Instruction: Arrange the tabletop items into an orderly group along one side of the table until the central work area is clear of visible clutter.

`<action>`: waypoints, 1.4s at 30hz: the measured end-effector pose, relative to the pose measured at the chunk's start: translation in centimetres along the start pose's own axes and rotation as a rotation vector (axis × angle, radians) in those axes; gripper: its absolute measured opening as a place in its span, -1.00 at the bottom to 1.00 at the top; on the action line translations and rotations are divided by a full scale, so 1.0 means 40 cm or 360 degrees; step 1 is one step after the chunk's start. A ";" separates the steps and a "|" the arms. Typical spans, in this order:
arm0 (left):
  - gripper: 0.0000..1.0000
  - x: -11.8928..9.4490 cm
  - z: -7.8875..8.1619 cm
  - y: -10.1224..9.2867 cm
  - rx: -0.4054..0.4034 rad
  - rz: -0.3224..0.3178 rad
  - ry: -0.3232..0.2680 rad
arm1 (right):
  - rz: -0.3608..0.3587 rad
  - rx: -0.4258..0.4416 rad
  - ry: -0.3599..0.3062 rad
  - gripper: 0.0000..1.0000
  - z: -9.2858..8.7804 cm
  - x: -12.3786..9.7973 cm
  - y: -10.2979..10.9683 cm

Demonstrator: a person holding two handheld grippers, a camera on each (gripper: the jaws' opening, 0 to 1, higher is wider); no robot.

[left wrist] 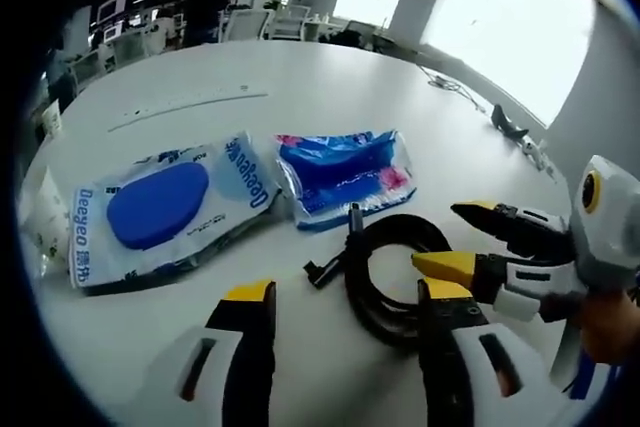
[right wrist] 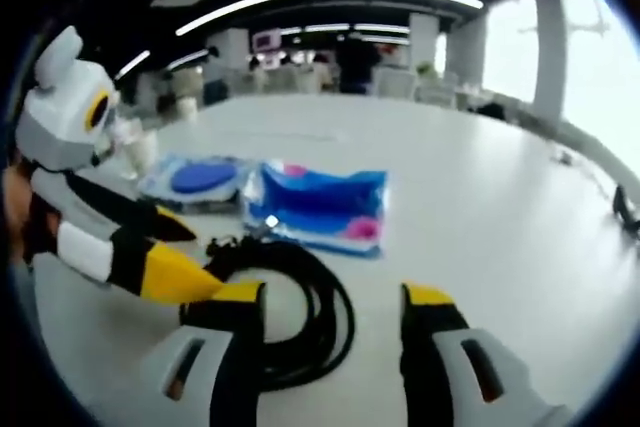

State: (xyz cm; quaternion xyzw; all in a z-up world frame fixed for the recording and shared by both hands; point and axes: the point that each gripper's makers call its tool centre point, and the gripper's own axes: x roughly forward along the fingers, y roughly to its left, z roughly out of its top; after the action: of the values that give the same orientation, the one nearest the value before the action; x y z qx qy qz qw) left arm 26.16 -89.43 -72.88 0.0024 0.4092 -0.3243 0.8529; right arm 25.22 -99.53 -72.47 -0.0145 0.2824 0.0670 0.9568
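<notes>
At lower centre, floppy, light coiled black cable [left wrist: 385, 277] between parted right gripper [right wrist: 330, 312] and parted left gripper [left wrist: 345, 307]; best pinched across bundled loops.

A large white table [left wrist: 400, 107] carries three items. In the left gripper view, a coiled black cable [left wrist: 385, 272] lies near centre; at its 11 o'clock a blue plastic packet [left wrist: 345, 175], and at 9 o'clock a clear pouch with a blue oval pad [left wrist: 165, 207].
</notes>
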 end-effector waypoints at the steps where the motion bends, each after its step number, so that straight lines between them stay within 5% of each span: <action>1: 0.15 -0.003 0.001 0.001 0.0002 0.0000 0.0000 | 0.0002 0.0001 -0.0005 0.04 0.004 -0.002 0.001; 8: 0.30 -0.056 0.025 0.023 0.0164 0.0002 -0.0037 | 0.0004 -0.0005 -0.0048 0.27 0.034 -0.022 0.004; 19: 0.82 -0.157 0.037 0.088 0.0155 0.0029 -0.0160 | 0.0070 0.0001 -0.0114 0.61 0.077 -0.078 0.046; 35: 0.93 -0.379 0.029 0.238 0.0099 0.0104 -0.0299 | 0.0137 -0.0046 -0.0141 0.75 0.120 -0.164 0.119; 42: 0.92 -0.480 -0.027 0.333 0.0085 0.0176 -0.0290 | 0.0173 -0.0053 -0.0158 0.75 0.145 -0.195 0.161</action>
State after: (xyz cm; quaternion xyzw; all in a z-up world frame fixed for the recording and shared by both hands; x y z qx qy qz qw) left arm 24.08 -68.05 -63.65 0.0183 0.3204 -0.2866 0.9027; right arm 20.97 -93.72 -63.31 -0.0117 0.2338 0.1242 0.9642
